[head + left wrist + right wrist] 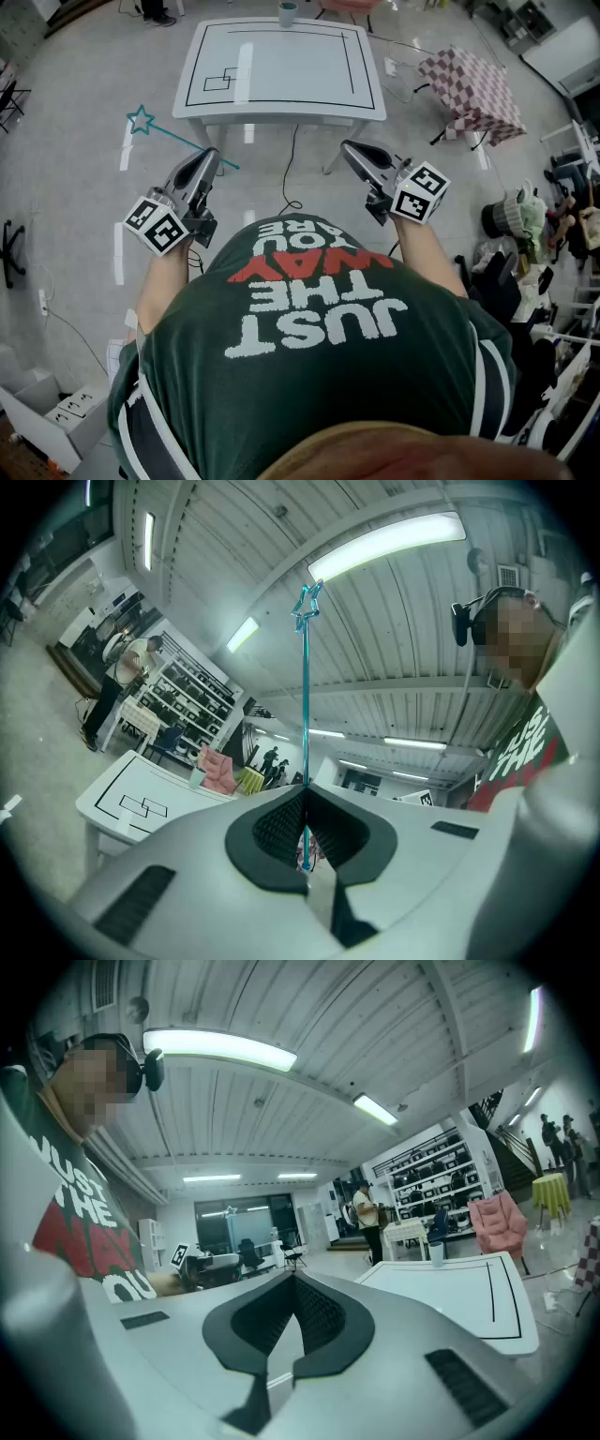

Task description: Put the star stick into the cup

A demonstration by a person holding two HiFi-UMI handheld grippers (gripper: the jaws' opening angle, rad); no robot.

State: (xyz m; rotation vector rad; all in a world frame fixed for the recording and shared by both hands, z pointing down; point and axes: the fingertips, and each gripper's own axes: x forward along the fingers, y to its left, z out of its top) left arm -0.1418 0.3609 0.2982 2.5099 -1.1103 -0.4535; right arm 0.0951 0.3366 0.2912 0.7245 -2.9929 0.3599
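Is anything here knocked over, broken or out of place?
Nothing stands out. The star stick is clamped straight in the left gripper, its star end pointing away from the person. The cup stands upright at the far edge of the white table, nothing spilled. The right gripper is shut and empty.

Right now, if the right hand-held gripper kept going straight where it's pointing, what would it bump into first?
Nothing nearby, it seems. The right hand-held gripper points left of the white table, over the floor. Far-off chairs look first in line, though depth is unclear.
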